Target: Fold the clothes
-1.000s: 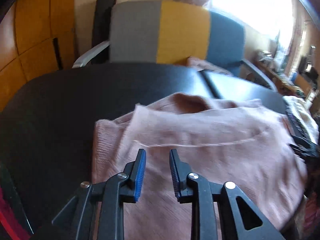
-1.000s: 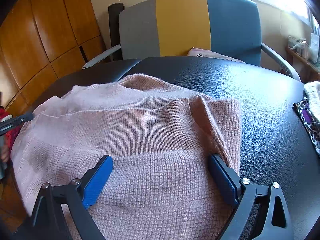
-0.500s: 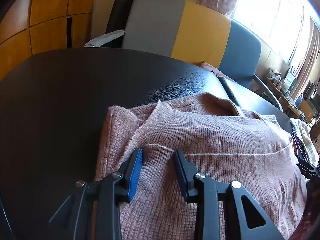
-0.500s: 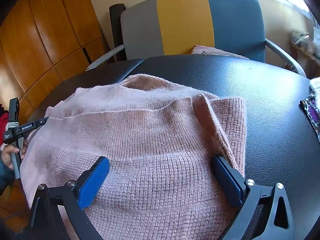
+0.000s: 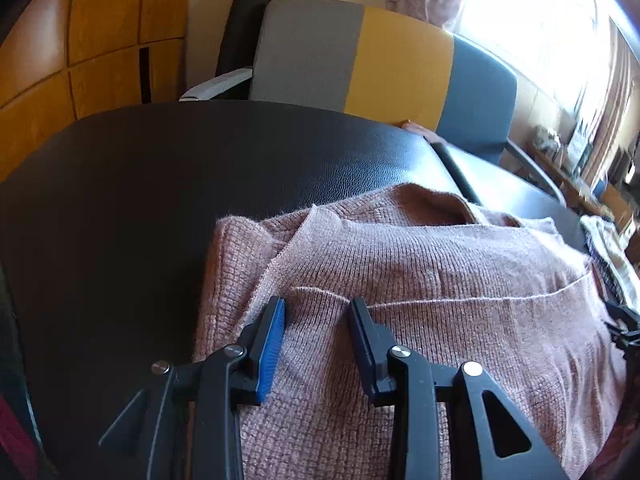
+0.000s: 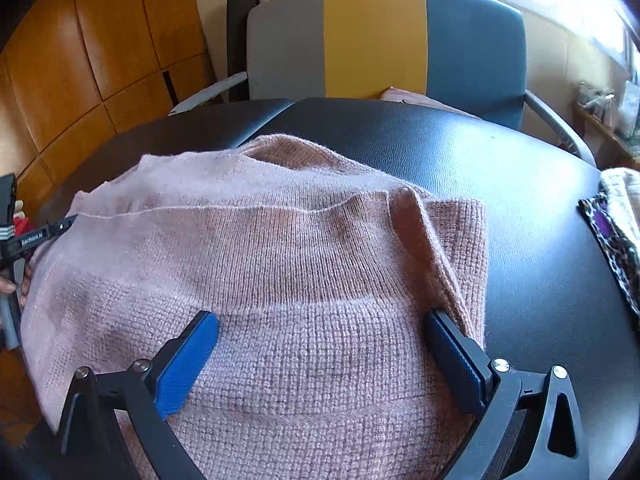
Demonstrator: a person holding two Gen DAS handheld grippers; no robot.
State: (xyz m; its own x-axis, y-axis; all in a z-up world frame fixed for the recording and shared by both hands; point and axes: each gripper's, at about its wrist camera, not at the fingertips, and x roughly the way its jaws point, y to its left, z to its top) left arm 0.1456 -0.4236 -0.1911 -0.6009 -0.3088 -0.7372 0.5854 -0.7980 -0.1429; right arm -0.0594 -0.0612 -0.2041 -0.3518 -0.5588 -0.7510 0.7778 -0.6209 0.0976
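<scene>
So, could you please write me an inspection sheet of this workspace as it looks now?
Surface: black table, leather-like top, seam at its far side.
Job's things: pink knit sweater lying partly folded, one layer over another.
Clutter: leopard-print fabric and a pale textile at the table's right edge.
Grippers: left gripper open, narrow gap, over the sweater's left part; right gripper open wide over its right part.
Cables: nothing seen.
Surroundings: grey, yellow and blue chair behind the table, wooden wall panels, bright window.
</scene>
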